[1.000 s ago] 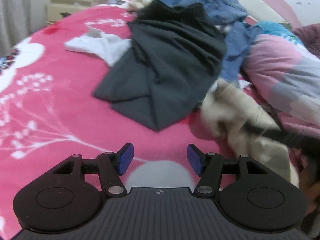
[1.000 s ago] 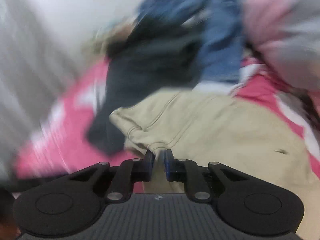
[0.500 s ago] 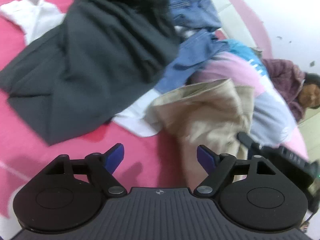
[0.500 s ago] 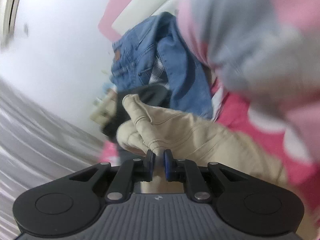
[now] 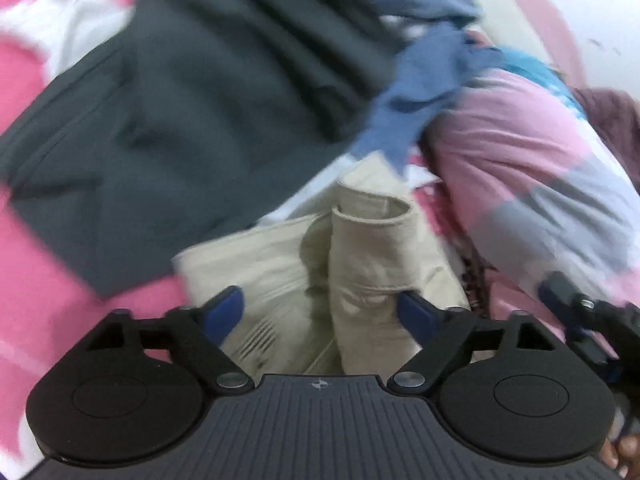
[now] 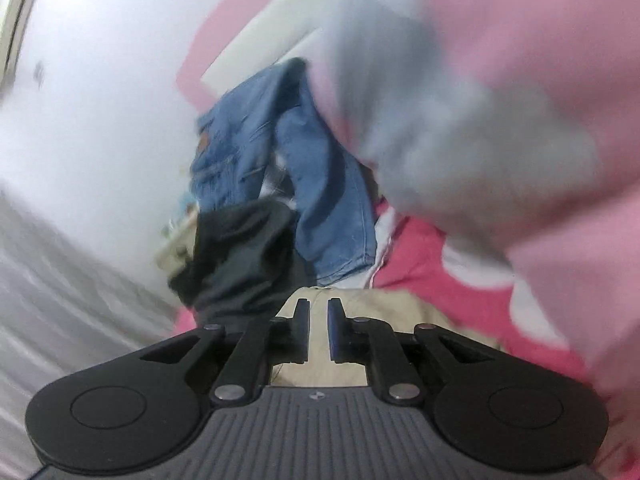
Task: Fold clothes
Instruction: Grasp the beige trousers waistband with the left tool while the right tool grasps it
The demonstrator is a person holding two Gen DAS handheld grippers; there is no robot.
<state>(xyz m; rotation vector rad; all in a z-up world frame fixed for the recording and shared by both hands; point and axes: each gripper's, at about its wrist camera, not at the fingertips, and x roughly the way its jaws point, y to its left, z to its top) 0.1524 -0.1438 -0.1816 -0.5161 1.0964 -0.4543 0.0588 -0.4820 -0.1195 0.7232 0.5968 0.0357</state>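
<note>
A crumpled beige garment [image 5: 372, 240] lies on the pink bedsheet [image 5: 40, 300], with a rolled hem standing up. My left gripper [image 5: 318, 296] hangs just over it; its jaws are opening wide, the beige folds sit between them and the pads do not press. My right gripper [image 6: 318, 304] is nearly shut, with a thin edge of the beige garment [image 6: 400, 308] pinched between its blue pads. A dark grey garment [image 5: 200, 120] spreads behind and to the left. Blue jeans [image 5: 420, 92] lie beyond it.
A pink and grey quilt [image 5: 540, 184] is bunched on the right and fills the right wrist view's upper right [image 6: 480, 120]. A white garment [image 5: 68, 28] lies far left. Part of the other gripper's black frame [image 5: 580, 312] shows at the right edge. Both views are blurred.
The left gripper swung right from the bare sheet to above the beige garment, and its jaws spread wider. The right gripper kept its hold while its view tilted up toward the jeans and quilt.
</note>
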